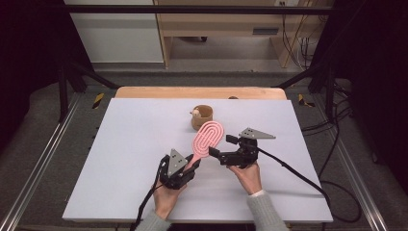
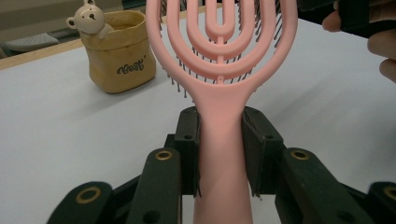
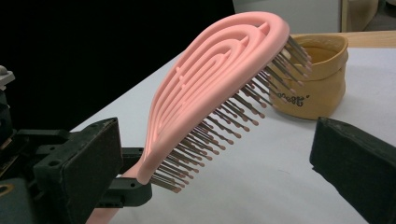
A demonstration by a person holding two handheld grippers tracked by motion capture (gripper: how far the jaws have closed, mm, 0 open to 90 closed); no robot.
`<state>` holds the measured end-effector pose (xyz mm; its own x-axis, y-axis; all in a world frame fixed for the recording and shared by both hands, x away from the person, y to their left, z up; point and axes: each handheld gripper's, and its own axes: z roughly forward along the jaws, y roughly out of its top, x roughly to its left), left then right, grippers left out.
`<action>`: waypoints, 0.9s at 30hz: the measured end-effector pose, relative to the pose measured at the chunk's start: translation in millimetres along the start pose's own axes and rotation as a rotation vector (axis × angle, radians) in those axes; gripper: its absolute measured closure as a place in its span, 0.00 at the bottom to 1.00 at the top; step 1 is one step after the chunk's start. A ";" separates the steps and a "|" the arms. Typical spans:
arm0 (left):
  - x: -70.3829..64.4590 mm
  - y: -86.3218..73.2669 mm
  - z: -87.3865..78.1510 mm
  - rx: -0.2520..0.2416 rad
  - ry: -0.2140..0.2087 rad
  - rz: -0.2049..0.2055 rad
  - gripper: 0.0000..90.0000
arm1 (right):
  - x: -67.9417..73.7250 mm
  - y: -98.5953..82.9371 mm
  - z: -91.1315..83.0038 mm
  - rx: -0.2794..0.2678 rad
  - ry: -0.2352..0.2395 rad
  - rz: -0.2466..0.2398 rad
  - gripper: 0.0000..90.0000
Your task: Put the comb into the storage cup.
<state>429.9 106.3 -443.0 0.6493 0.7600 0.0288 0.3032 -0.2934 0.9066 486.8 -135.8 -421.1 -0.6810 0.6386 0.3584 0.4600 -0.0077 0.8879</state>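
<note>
Left tool (image 2: 219,149) around hairbrush (image 2: 222,56) handle

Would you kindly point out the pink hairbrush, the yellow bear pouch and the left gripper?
pink hairbrush (image 2: 219,135), left gripper view, on its handle.
yellow bear pouch (image 2: 122,65), left gripper view, on its front wall.
left gripper (image 1: 185,169), high view, between its fingertips.

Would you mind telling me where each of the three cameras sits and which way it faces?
High view: above the person's side, looking forward and down at the white table; both hands and sleeves show.
Left gripper view: rides the left tongs, looking along the clamped pink oval plastic hairbrush.
Right gripper view: rides the open right tongs, facing the brush's bristles.
All three share the brush and the small yellow fabric pouch.
</note>
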 end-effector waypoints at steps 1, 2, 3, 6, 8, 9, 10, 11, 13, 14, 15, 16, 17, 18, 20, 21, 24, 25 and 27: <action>-0.4 0.0 0.1 -0.001 0.000 -0.001 0.77 | -0.2 -0.1 0.6 -0.001 0.000 0.004 0.04; -0.9 0.1 0.4 0.000 -0.002 -0.002 0.77 | 0.0 -0.1 0.9 0.000 -0.001 0.007 0.04; -1.5 0.2 0.7 -0.002 -0.002 -0.002 0.77 | 0.1 -0.2 1.4 0.001 -0.001 0.009 0.04; -2.7 0.5 1.3 -0.005 -0.014 -0.006 0.77 | 0.5 -0.2 3.2 0.004 -0.002 0.014 0.05; -3.5 1.0 1.3 -0.005 -0.015 -0.004 0.77 | 0.3 0.0 4.5 0.002 0.003 0.016 0.07; -3.8 1.1 1.3 -0.006 -0.016 -0.006 0.77 | 0.6 0.2 4.8 0.000 -0.002 0.016 0.08; -4.2 1.1 1.2 -0.008 -0.015 -0.006 0.77 | 0.8 0.6 5.1 0.001 0.000 0.023 0.08; -4.4 1.2 1.3 -0.009 -0.017 -0.006 0.77 | 0.7 0.8 5.5 0.000 0.004 0.025 0.09; -5.1 1.1 1.3 -0.009 -0.018 -0.005 0.77 | 0.6 1.0 6.4 0.000 0.009 0.025 0.11; -5.6 1.1 1.5 -0.009 -0.017 -0.003 0.77 | 0.5 0.9 6.7 0.001 0.011 0.028 0.11; -5.9 1.1 1.6 -0.010 -0.018 -0.003 0.77 | 0.4 0.9 6.9 0.001 0.008 0.031 0.13; -6.2 1.1 1.7 -0.010 -0.018 -0.003 0.77 | 0.2 1.2 6.9 0.003 0.011 0.034 0.14; -6.4 1.0 1.9 -0.010 -0.018 -0.004 0.77 | -0.1 1.4 7.0 0.004 0.017 0.039 0.15; -6.7 1.0 2.0 -0.012 -0.019 -0.004 0.77 | -0.2 1.7 7.1 0.005 0.021 0.047 0.16; -7.5 1.2 2.3 -0.014 -0.021 -0.005 0.77 | -1.0 2.5 7.2 0.009 0.034 0.060 0.19; -7.9 1.3 2.4 -0.014 -0.022 -0.004 0.77 | -1.5 3.1 7.1 0.010 0.035 0.065 0.20; -8.9 1.3 3.0 -0.013 -0.025 -0.004 0.77 | -2.2 4.2 7.0 0.009 0.039 0.074 0.24; -9.1 1.4 3.1 -0.013 -0.025 -0.006 0.77 | -2.2 4.5 6.6 0.009 0.040 0.076 0.26; -9.4 1.8 3.0 -0.015 -0.026 -0.005 0.77 | -2.2 4.9 6.3 0.007 0.043 0.080 0.28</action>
<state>426.4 96.8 -443.0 0.6657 0.7461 0.0133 0.2959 -0.2803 0.9131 494.2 -132.4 -419.4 -0.6655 0.6029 0.4401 0.5179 -0.0516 0.8539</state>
